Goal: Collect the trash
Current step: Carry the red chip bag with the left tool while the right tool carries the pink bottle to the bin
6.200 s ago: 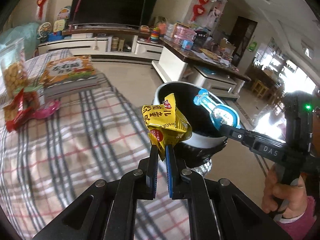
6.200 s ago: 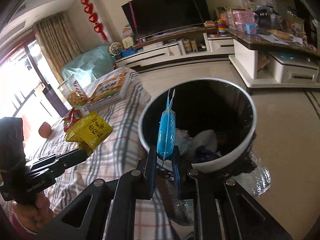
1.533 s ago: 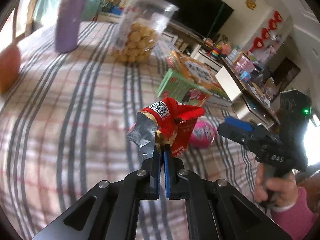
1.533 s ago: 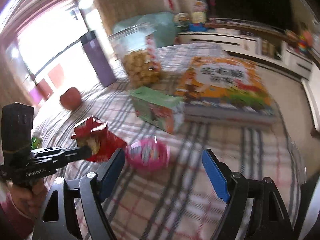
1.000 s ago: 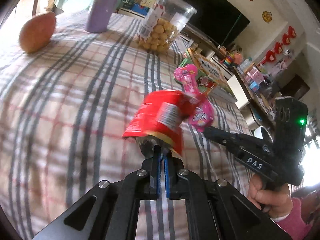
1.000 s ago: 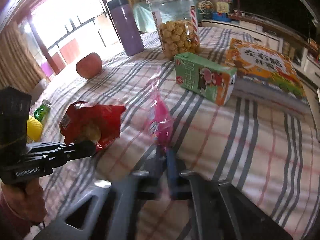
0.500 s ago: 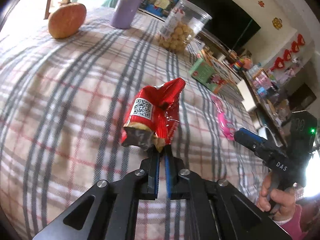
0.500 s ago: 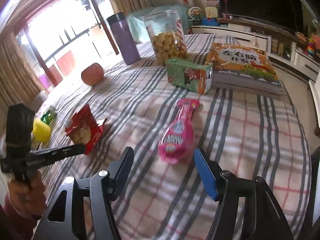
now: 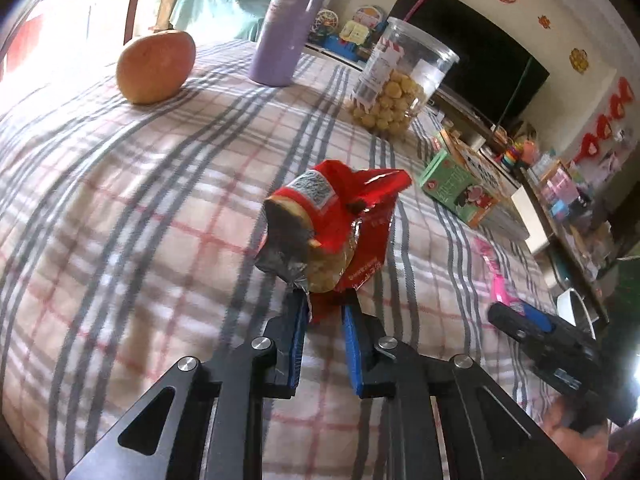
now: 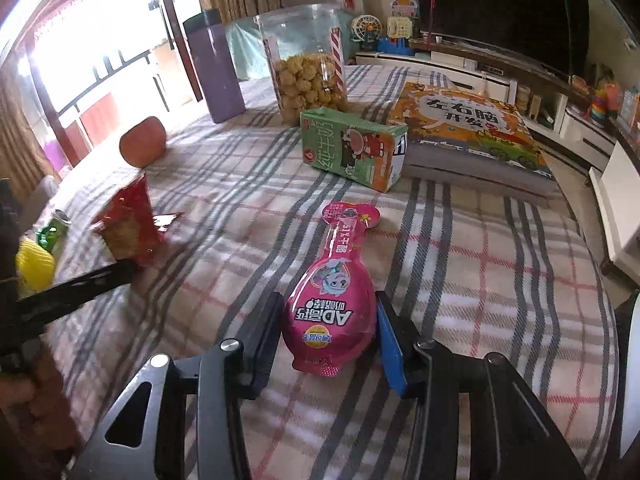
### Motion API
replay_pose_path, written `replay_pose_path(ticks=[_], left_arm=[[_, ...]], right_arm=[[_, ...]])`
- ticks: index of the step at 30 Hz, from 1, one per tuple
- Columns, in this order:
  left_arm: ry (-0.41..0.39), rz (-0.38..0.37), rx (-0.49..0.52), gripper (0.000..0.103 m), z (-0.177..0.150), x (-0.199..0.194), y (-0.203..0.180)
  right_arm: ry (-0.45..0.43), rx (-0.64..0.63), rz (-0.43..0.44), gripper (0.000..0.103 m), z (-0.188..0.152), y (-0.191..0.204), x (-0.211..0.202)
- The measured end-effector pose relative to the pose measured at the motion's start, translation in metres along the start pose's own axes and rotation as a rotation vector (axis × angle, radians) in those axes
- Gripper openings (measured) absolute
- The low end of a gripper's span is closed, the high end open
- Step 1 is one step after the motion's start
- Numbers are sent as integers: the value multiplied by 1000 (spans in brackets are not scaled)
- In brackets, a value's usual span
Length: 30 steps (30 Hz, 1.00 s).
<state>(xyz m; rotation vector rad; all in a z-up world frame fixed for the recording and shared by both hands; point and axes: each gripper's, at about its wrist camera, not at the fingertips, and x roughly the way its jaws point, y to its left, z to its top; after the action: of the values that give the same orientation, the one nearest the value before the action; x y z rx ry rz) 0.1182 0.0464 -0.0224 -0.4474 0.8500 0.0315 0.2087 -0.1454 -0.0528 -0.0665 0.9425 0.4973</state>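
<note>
A crumpled red snack wrapper (image 9: 340, 208) stands between the tips of my left gripper (image 9: 325, 312), whose jaws are opening; a narrow gap shows beside its lower edge. The right wrist view shows the same wrapper (image 10: 128, 224) low over the plaid cloth, at the left. A pink drink pouch (image 10: 332, 308) lies flat on the table. My right gripper (image 10: 329, 300) straddles its wide end. Its jaws are closing, and each pad stands just off the pouch's sides. In the left wrist view the pouch (image 9: 498, 276) lies just past the right gripper (image 9: 516, 316).
On the plaid tablecloth (image 10: 480, 280) stand an apple (image 9: 156, 66), a purple bottle (image 9: 288, 24), a clear jar of snack balls (image 10: 308, 64), a green milk carton (image 10: 352, 152) and an orange book (image 10: 468, 128). A yellow object (image 10: 34, 268) and a green can (image 10: 52, 232) sit at the left edge.
The right gripper let the pink pouch drop to the table, then came forward and narrowed around its wide end. The left jaws have parted a little around the red wrapper.
</note>
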Motion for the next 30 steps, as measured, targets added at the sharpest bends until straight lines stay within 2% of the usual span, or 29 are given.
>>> replay_pose_path(ticks=[6,18,30], left_arm=[[5,-39,29,0,-1,-6,-9],[29,-158,189,0,-36,-43,-70],[88,-245,340,0,-54,-42,-139]], right_arm=[[-36,49,41,45,-11,-13,-35],[-89,120,28,45,-48,-44,-98],[-133,240,-32,46,-77,-97,-141]])
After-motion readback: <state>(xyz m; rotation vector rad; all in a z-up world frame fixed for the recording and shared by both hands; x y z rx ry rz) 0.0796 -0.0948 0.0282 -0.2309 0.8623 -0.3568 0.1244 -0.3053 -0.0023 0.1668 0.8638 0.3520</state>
